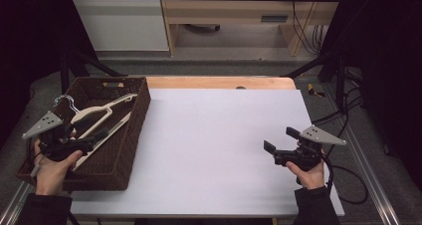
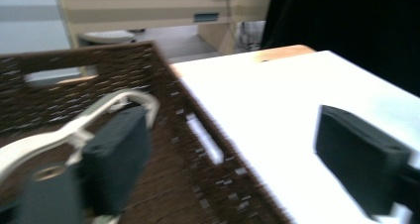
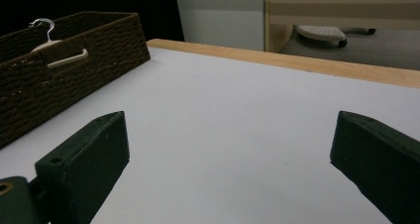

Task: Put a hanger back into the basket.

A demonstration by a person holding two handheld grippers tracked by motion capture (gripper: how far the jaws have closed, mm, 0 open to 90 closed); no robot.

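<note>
Left gripper over basket, jaws spread beside hanger; right gripper well right of basket, jaws spread, empty.

Open tabletop right of basket

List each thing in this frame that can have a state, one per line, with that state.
Hanger: lying tilted in the basket, hook toward the far left corner, gripped by nothing.
Wicker basket: upright on the table's left edge, holding the hanger.
Left gripper: jaws open, above the basket's near end, one jaw beside the hanger.
Right gripper: jaws open with nothing between them, over the white sheet.
White sheet: flat on the table.
</note>
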